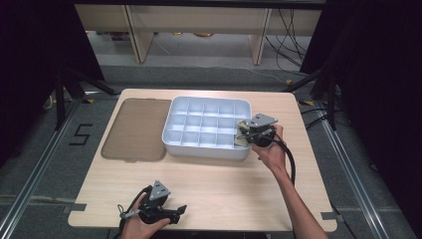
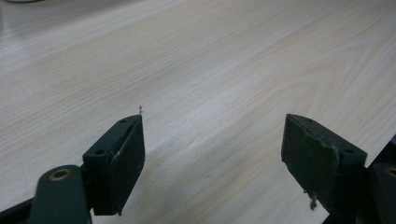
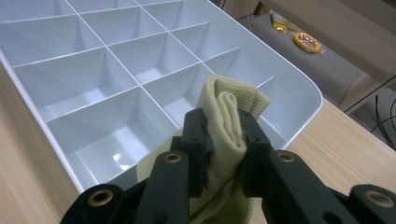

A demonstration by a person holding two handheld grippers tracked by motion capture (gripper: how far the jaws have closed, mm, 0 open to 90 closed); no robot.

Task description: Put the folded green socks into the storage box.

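Note:
A white divided tray (image 1: 206, 148) with several compartments stands on the far middle of the wooden table. My right gripper (image 1: 245, 133) is at the tray's right front corner, shut on a folded beige cloth (image 3: 227, 119). In the right gripper view the cloth stands pinched between the black jaws above the tray's (image 3: 306, 91) near compartments. My left gripper (image 1: 176, 211) rests near the table's front edge, held by a hand. In the left gripper view its two jaws stand wide apart over bare wood, and the left gripper (image 2: 212, 140) is open and holds nothing.
A brownish translucent lid (image 1: 135, 128) lies flat on the table left of the tray. Beyond the table are wooden furniture legs (image 1: 259, 36) and cables on a grey floor. A yellow-orange object (image 3: 307, 42) lies on the floor.

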